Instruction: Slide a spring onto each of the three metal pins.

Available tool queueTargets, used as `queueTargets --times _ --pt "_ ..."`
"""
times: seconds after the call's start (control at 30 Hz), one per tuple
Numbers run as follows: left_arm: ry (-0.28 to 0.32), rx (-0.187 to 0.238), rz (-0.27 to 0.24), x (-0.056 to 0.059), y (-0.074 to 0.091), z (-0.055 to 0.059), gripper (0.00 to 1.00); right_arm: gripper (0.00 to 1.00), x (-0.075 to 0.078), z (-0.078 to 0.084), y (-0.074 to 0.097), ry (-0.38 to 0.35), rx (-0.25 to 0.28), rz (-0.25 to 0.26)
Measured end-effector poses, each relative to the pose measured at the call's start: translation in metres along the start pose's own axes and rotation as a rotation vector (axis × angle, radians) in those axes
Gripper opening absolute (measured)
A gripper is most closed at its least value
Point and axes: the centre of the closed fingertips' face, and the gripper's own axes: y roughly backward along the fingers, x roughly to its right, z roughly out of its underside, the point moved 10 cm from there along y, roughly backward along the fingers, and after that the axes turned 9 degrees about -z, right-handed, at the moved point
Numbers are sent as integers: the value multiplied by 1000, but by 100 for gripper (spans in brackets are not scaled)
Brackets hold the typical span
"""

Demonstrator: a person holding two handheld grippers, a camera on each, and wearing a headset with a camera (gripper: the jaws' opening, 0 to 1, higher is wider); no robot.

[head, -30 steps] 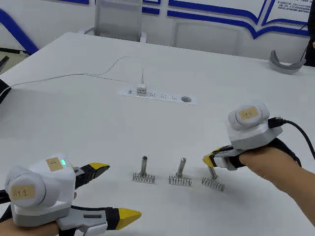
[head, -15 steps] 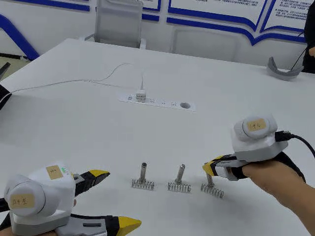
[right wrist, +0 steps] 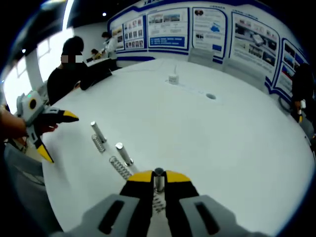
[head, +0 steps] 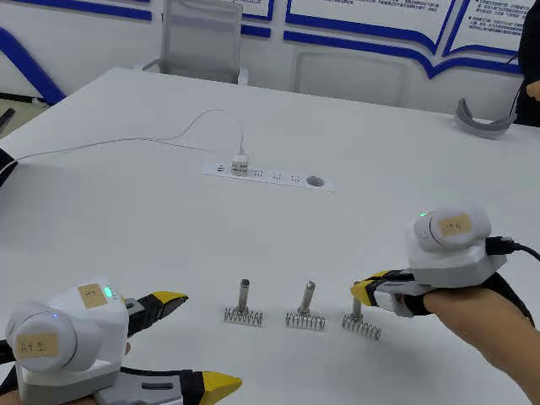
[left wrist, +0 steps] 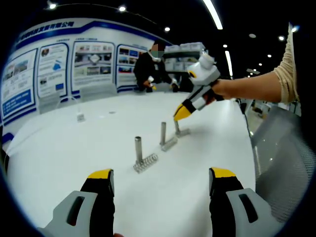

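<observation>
Two tan labels unreadable; left gripper fingers spread; right gripper fingers clenched on pin.

Plain white bench. Dull grey metal pins; silver coiled springs. Both left gripper and right gripper: white bodies, tan labels, black fingers tipped yellow. White strip; behind strip, wall white with blue bands.
</observation>
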Motion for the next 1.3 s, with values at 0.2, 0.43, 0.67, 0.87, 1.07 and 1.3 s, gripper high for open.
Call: queueTargets --times 0.2,0.43,0.67,0.87,1.07,1.3 --pt "-3 1 4 2 0 0 80 9 -1 4 5 -1 3 -1" --pt "-5 5 6 2 0 -1 80 9 -3 9 7 21 -8 1" --pt "-5 8 7 3 0 -2 80 9 -4 9 7 31 -11 -1" --pt "-5 12 5 2 -1 -3 80 11 -4 12 7 39 -21 -15" --pt "-6 13 10 3 -1 -3 80 15 -3 20 13 67 -15 -31" --pt "-9 13 16 3 -2 -4 80 16 1 33 17 126 -57 -74"
